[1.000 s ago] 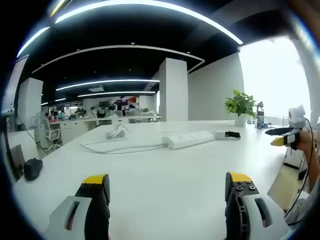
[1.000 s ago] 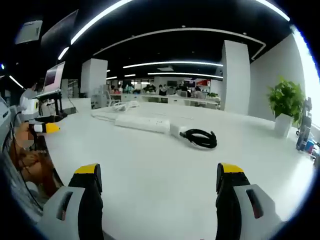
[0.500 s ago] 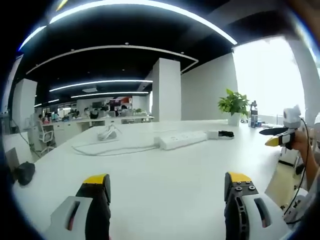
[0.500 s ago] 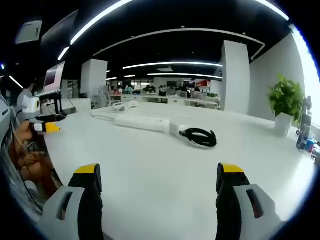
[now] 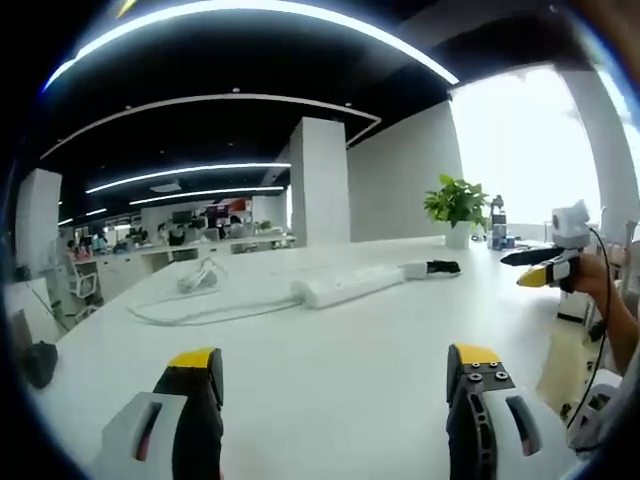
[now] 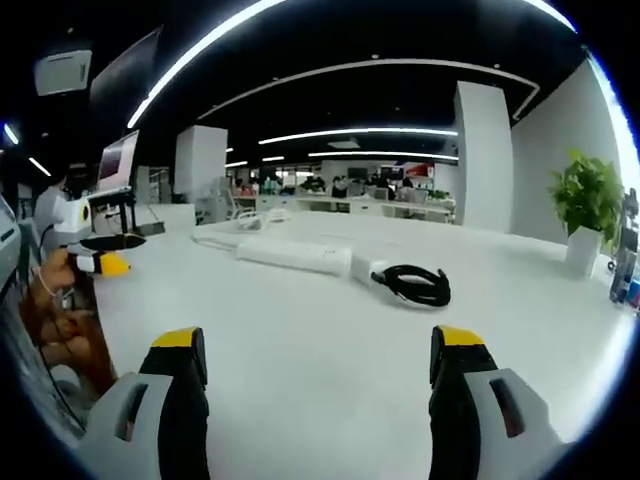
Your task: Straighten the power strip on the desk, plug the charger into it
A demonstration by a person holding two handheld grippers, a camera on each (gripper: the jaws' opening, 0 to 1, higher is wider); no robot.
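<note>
Two grippers hover low over the white desk (image 5: 330,370), both with jaws spread wide and empty: the left gripper (image 5: 335,375) and the right gripper (image 6: 315,355). Nothing is touched yet, so this looks like the approach before straightening. The white power strip (image 6: 295,256) lies far out on the desk at a slant, its cable (image 5: 200,308) trailing left; the white charger (image 6: 362,267) sits touching or just beside its right end, black cord (image 6: 418,285) coiled alongside. Next, I'd judge, one gripper must reach the strip and square it. No brand or writing is legible.
</note>
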